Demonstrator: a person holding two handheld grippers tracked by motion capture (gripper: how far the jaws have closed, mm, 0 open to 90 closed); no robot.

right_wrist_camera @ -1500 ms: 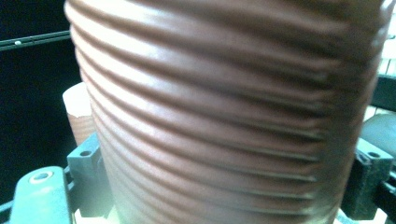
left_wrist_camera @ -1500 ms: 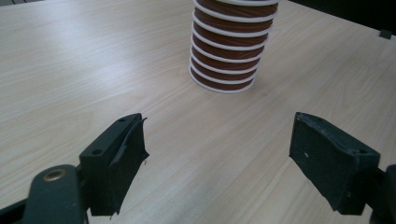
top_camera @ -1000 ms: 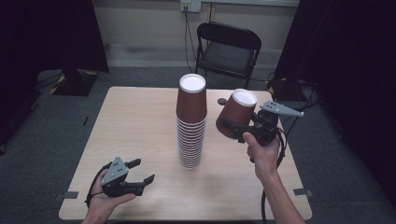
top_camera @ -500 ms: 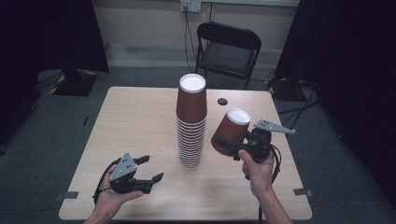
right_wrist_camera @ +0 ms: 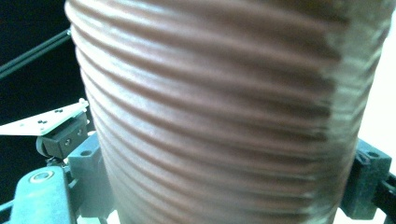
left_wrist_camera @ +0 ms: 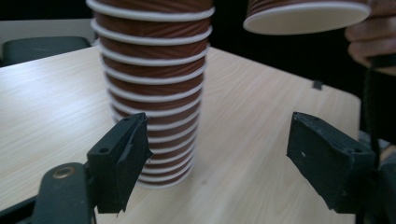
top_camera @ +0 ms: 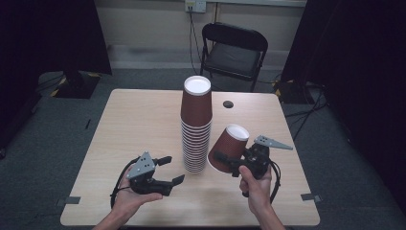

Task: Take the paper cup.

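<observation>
A tall stack of brown ribbed paper cups (top_camera: pixel 196 124) stands upside down at the middle of the wooden table (top_camera: pixel 129 120). My right gripper (top_camera: pixel 225 153) is shut on a single brown cup (top_camera: pixel 230 146), held tilted with its white base up, just right of the stack and above the table. In the right gripper view the cup (right_wrist_camera: pixel 219 116) sits between the fingers (right_wrist_camera: pixel 88 172). My left gripper (top_camera: pixel 171 169) rests open near the front edge, left of the stack's foot. Its view faces the stack (left_wrist_camera: pixel 152 84), with the held cup's rim (left_wrist_camera: pixel 306 16) at upper right.
A black folding chair (top_camera: pixel 234 48) stands beyond the table's far edge. A small dark round hole (top_camera: pixel 228 104) lies on the table right of the stack. Tape marks (top_camera: pixel 309 196) sit at the near corners. Dark curtains flank the room.
My right gripper has carried the single cup down and nearer, from beside the stack's top to beside its lower half. My left gripper has slid right toward the stack's foot.
</observation>
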